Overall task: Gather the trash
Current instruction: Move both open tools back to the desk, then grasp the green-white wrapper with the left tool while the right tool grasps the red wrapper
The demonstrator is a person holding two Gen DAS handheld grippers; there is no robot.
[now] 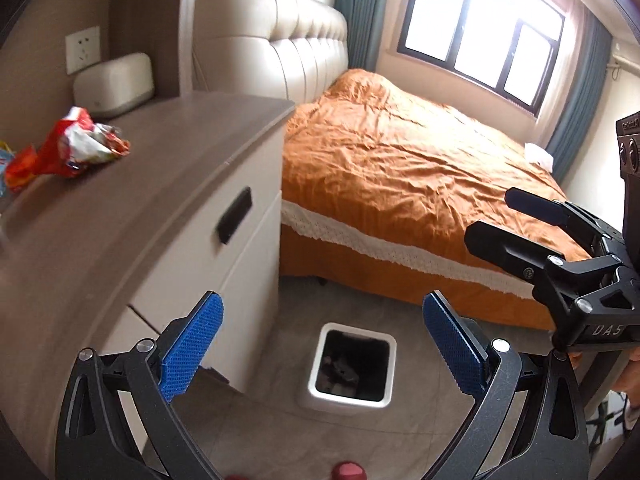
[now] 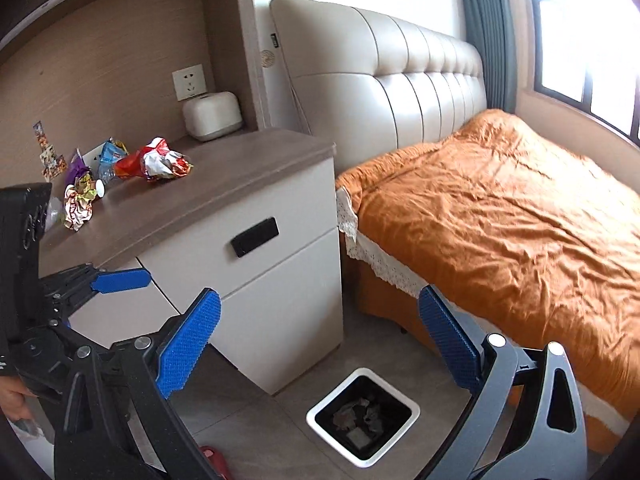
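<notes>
The crumpled red-and-silver snack wrapper [image 2: 158,160] lies in the upper left of the right wrist view, on the grey-brown wooden top of the white two-drawer nightstand [image 2: 240,184]. Just left of it sit a blue-and-white crinkled packet [image 2: 111,154], a purple wrapper [image 2: 76,170] and a gold-and-white foil wad [image 2: 80,204] near the left edge. That makes four pieces I can count there, though something pale beside the foil wad is too hidden to name. The left wrist view shows the red wrapper [image 1: 80,146] at its far left, with the others mostly cut off by the frame.

At the bottom centre of both views stands one white square bin with a black liner [image 2: 320,408], on the grey tiled floor between nightstand and bed. Dark crumpled scraps already lie inside it, so by my judgement some trash is collected and the four pieces on top are left.

The left gripper [image 1: 320,344] is spread wide and empty, hanging over the bin. The right gripper [image 2: 320,340] is likewise released, holding nothing. Each appears at the edge of the other's view.

Outward: one cream rounded box [image 2: 212,116] under one wall socket [image 2: 190,84], one padded cream headboard [image 2: 400,92], one orange bedspread [image 2: 500,208], one window [image 1: 480,36].
</notes>
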